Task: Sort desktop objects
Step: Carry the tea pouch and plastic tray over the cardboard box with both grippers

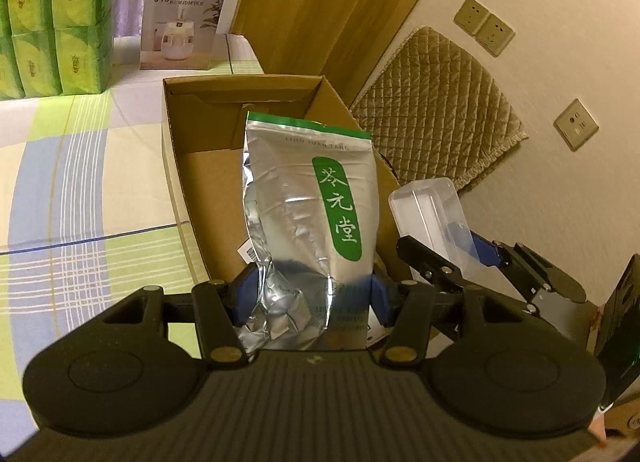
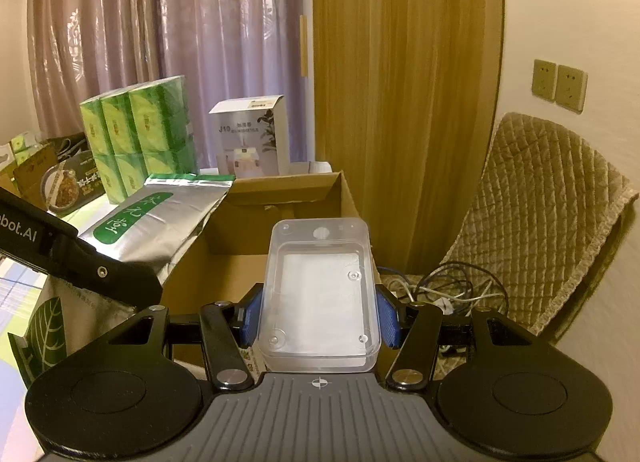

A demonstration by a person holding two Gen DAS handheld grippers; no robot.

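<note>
My left gripper (image 1: 312, 294) is shut on a silver foil pouch (image 1: 308, 198) with a green label, held over the open cardboard box (image 1: 208, 178). The pouch also shows in the right wrist view (image 2: 160, 222), above the box's left wall. My right gripper (image 2: 320, 318) is shut on a clear plastic box (image 2: 320, 294) and holds it over the cardboard box (image 2: 280, 198). In the left wrist view the right gripper (image 1: 452, 258) and clear plastic box (image 1: 432, 218) sit just right of the cardboard box.
Green tissue packs (image 1: 56, 18) and a humidifier carton (image 1: 184, 14) stand at the back of the checked tablecloth (image 1: 80, 182). A quilted chair (image 2: 540, 214) with cables (image 2: 448, 286) stands to the right. A food packet (image 2: 68, 182) lies far left.
</note>
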